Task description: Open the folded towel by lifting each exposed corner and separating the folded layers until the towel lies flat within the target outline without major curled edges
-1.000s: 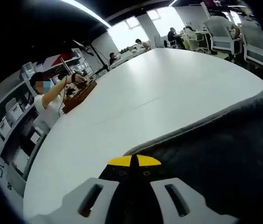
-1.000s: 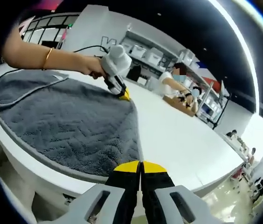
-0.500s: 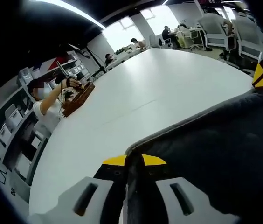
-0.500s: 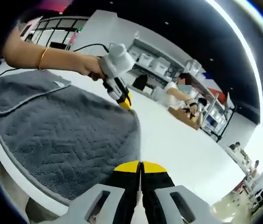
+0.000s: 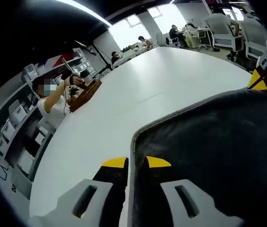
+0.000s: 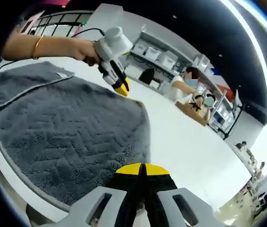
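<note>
A dark grey towel (image 6: 62, 127) with a zigzag weave lies spread on the white table (image 6: 190, 142), one flap (image 6: 24, 80) still folded over at its far left. My right gripper (image 6: 141, 169) is at the towel's near corner, its yellow tips pressed together on the hem. A hand holds my left gripper (image 6: 120, 88) at the towel's far edge, a little above the table. In the left gripper view the towel (image 5: 209, 151) hem runs between the narrowly parted yellow tips of my left gripper (image 5: 136, 163). My right gripper (image 5: 259, 80) sits at the towel's opposite corner.
A person (image 5: 53, 99) works at a wooden box (image 5: 84, 92) on the table's far side. Shelves with bins (image 6: 157, 59) line the wall behind. Office chairs (image 5: 223, 30) stand beyond the table. The table's rounded edge (image 6: 10, 170) runs close under the towel.
My left gripper's tips, together a second ago, now have the towel hem between them. My right gripper has come in from past the table edge onto the towel's corner.
</note>
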